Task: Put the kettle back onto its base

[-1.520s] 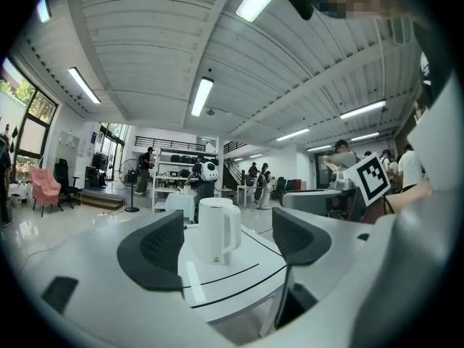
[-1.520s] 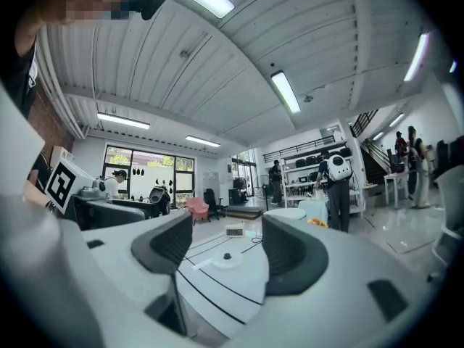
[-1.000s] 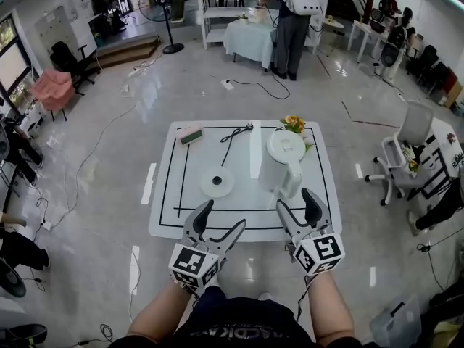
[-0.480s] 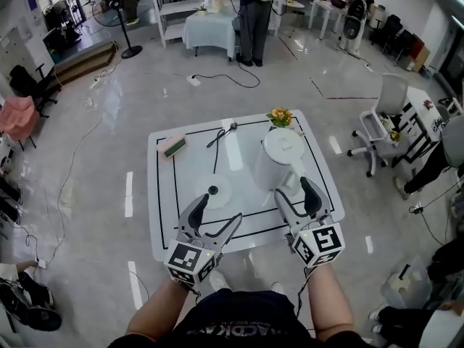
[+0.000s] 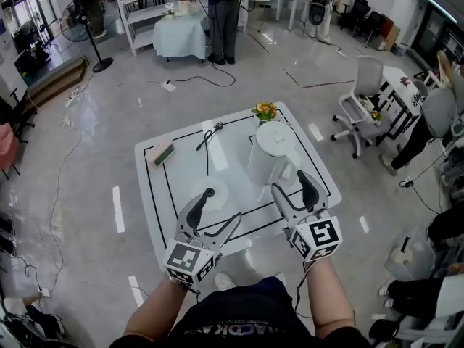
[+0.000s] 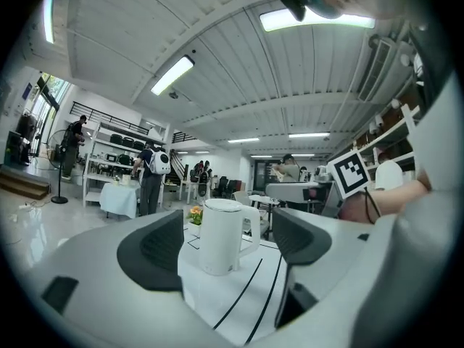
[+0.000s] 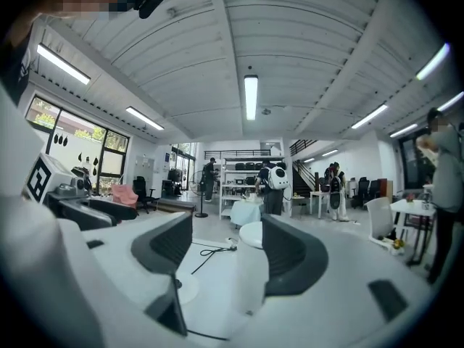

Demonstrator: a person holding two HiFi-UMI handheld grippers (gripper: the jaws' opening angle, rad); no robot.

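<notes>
A white electric kettle [image 5: 270, 154] stands upright on the right half of a low white table [image 5: 163, 227], handle toward me. Its round white base [image 5: 209, 193] lies to the kettle's left, with a black cord running to the table's far edge. My right gripper [image 5: 297, 189] hovers open just short of the kettle's handle. My left gripper [image 5: 219, 212] is open over the table's near edge, close to the base. The kettle [image 6: 221, 235] shows between the left jaws in the left gripper view, well ahead. In the right gripper view the kettle [image 7: 250, 274] stands close between the jaws, beside the base [image 7: 185, 286].
A small flower pot [image 5: 265, 111] stands behind the kettle and a flat green-and-white box [image 5: 161, 153] lies at the table's far left. Black lines mark the tabletop. An office chair [image 5: 357, 104] stands to the right. A person [image 5: 226, 9] works at a far table.
The head view has swung, so the table now sits tilted and shifted left in frame. Both grippers stay open in about the same place near the table's front edge.
</notes>
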